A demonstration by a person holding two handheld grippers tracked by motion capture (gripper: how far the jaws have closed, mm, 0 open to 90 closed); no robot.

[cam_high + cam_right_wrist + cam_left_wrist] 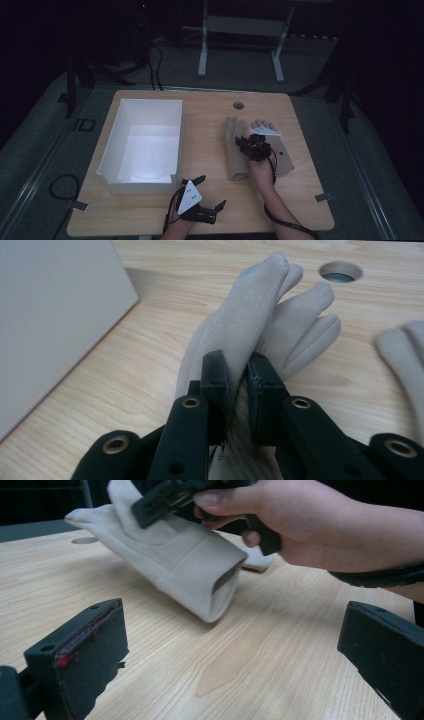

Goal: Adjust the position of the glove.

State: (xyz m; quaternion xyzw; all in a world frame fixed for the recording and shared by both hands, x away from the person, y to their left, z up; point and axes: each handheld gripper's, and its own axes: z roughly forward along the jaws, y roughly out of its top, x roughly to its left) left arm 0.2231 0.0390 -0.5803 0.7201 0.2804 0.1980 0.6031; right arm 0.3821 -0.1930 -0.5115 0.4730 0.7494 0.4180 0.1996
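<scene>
My right gripper [237,385] is pinching the left glove [260,325] mid-table, while my left gripper [209,192] sits wide open near the box [142,145].

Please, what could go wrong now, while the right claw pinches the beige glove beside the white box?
1. The right claw grips only a fold of the lifted glove, so the fabric may slip out.
2. The second glove lies close by and could be dragged along.
3. The white box wall might catch the hanging cuff.

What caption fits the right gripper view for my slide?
Right gripper pinching a fold of a beige glove on the wooden table.
</scene>
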